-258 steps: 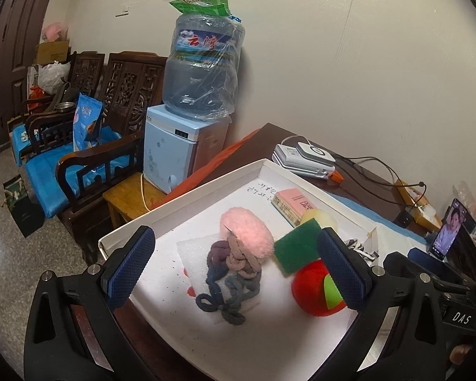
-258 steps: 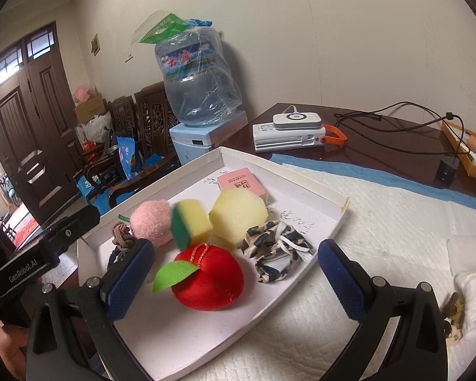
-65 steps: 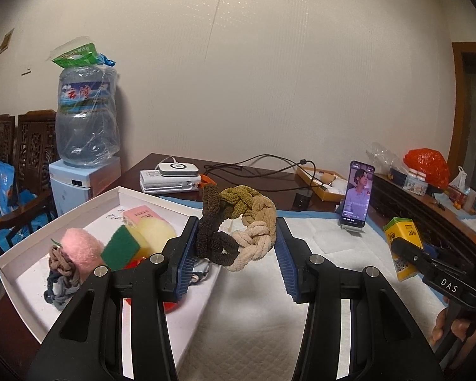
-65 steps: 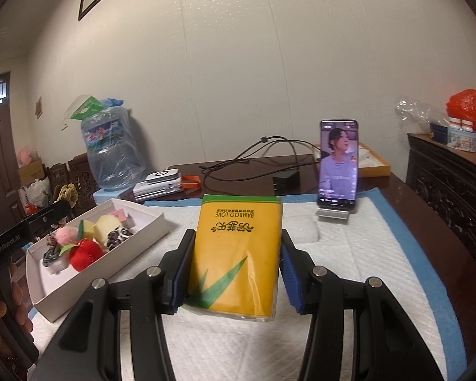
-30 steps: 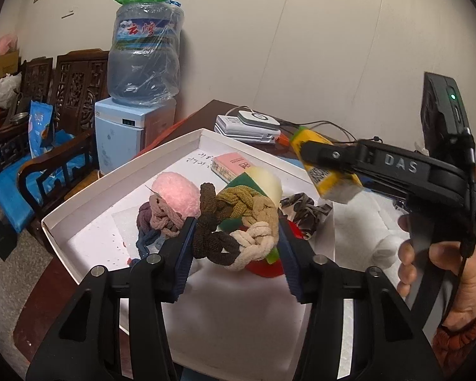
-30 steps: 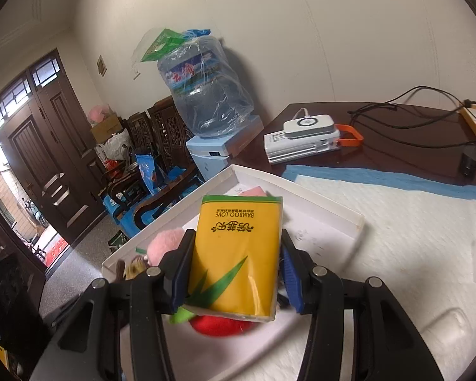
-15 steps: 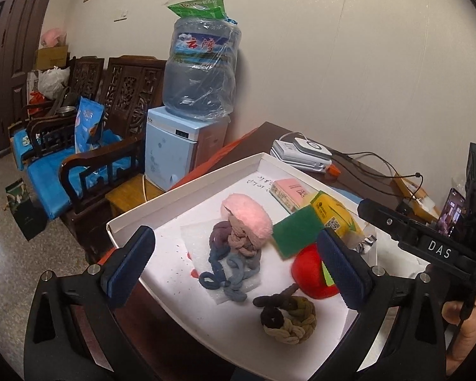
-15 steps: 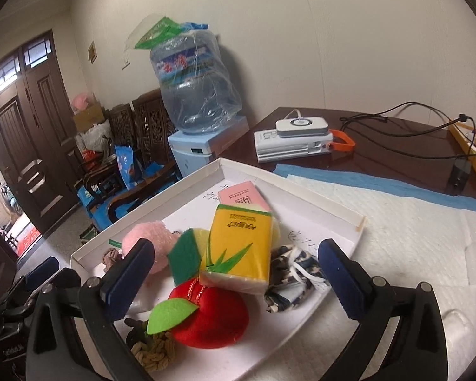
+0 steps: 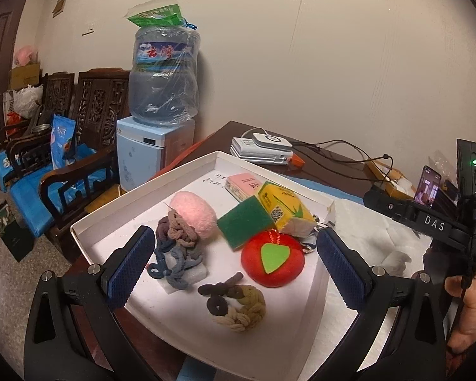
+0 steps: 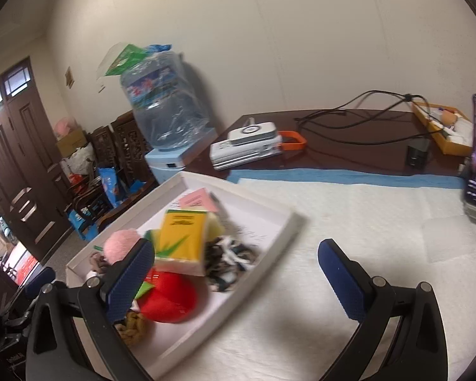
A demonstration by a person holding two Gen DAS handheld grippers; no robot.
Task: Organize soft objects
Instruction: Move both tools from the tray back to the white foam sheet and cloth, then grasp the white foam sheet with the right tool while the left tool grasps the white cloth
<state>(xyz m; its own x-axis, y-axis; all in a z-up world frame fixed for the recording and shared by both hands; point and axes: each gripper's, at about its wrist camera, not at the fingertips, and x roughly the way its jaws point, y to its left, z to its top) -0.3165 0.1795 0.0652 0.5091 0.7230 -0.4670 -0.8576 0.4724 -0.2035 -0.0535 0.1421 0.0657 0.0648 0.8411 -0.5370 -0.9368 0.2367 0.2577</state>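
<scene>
Both tongs stood wide apart and empty. The left gripper (image 9: 234,270) hung over the near corner of the white tray (image 9: 304,333), with the braided brown-and-tan band (image 9: 234,304) lying flat just ahead of it and below, nearer than to the right gripper (image 10: 234,281), which pointed past the tray's edge at the quilted white mat (image 10: 365,222). The yellow tissue pack (image 10: 181,238) rested atop the sponges, tilted. A water dispenser (image 9: 161,95) and carved chairs stood behind.

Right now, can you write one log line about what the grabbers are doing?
left gripper: open, empty | right gripper: open, empty | braided ring: in white tray | yellow tissue pack: in tray
</scene>
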